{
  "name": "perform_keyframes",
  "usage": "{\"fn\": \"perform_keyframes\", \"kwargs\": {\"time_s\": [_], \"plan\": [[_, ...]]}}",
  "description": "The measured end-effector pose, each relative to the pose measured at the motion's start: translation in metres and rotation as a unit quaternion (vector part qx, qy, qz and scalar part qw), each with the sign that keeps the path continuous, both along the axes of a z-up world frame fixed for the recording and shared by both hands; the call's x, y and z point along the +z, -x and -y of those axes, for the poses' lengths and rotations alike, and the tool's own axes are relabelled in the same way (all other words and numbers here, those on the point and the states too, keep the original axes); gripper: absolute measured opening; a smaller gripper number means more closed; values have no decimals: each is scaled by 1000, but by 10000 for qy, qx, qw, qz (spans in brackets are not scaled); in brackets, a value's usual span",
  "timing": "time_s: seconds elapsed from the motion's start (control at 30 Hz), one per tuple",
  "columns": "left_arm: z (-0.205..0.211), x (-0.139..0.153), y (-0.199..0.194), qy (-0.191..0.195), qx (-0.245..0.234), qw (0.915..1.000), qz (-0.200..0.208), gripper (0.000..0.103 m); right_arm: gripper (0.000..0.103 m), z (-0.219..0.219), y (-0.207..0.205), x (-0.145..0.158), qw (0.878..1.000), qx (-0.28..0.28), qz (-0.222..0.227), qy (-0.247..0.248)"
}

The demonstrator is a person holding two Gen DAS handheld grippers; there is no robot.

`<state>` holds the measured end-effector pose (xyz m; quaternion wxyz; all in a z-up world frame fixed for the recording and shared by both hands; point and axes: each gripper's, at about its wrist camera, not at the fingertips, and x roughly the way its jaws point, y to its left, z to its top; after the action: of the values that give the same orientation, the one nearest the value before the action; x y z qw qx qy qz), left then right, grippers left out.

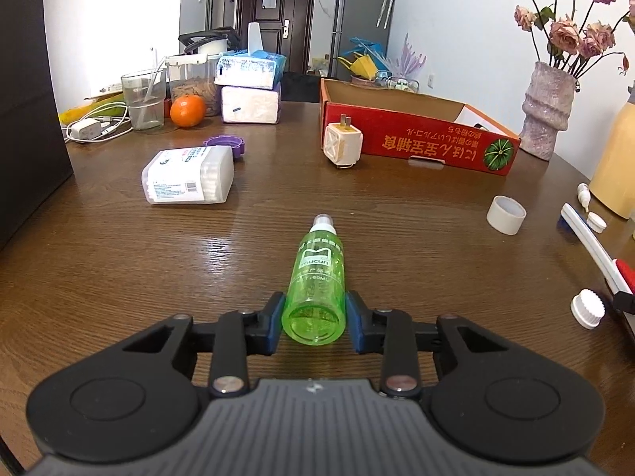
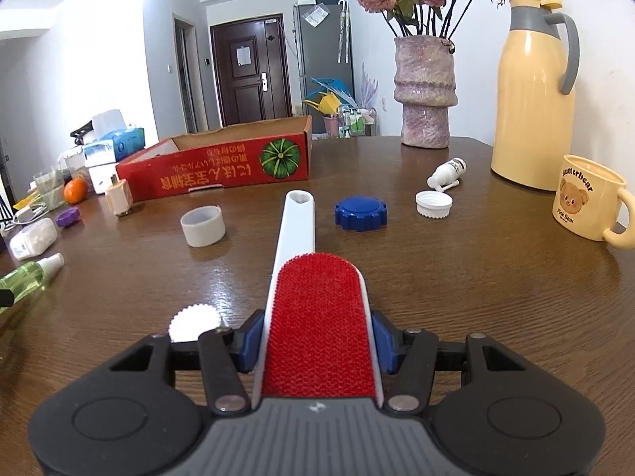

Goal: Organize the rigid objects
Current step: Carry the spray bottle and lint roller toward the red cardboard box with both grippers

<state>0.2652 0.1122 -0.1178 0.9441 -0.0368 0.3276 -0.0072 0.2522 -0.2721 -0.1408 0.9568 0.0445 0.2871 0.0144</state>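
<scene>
While the left claw [image 1: 313, 323] is clamped on the base of the green spray bottle [image 1: 317, 273] above the desk [image 1: 198, 261], the right claw [image 2: 317, 341] pinches the red-faced lint brush [image 2: 313, 297] by its sides, handle pointing forward.

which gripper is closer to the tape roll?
Right. The right gripper, shut on the lint brush, sits just behind the tape roll; the left gripper, holding the green bottle, is farther off.
</scene>
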Motion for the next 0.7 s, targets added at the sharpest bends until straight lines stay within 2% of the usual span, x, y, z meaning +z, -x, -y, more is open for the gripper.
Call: {"fn": "perform_keyframes", "kwargs": {"time_s": [0.1,0.2,0.4,0.5,0.57,0.6,0.67,0.7], "plan": [[3,-2,2,13,17,10000,-61,33,54,2,2,2,10000,8,33,-37],[5,-12,0,8,7,9996,-291,33,54,2,5,2,10000,25,35,-51],[9,-11,-5,-71,33,9995,-298,34,55,2,6,-1,9999,47,9,-96],[11,-10,-14,-108,138,9994,-305,47,55,2,5,-1,9999,56,14,-110],[12,-10,-22,-147,208,9992,-321,47,55,1,4,-1,9999,59,6,-113],[12,-10,-26,-127,231,9991,-345,46,55,1,3,-1,9999,62,3,-110],[12,-12,-31,-53,202,9990,-384,31,55,0,3,-1,9999,69,2,-105],[14,-11,-31,-108,211,9991,-359,31,55,-1,3,-1,9999,72,4,-99]]}}
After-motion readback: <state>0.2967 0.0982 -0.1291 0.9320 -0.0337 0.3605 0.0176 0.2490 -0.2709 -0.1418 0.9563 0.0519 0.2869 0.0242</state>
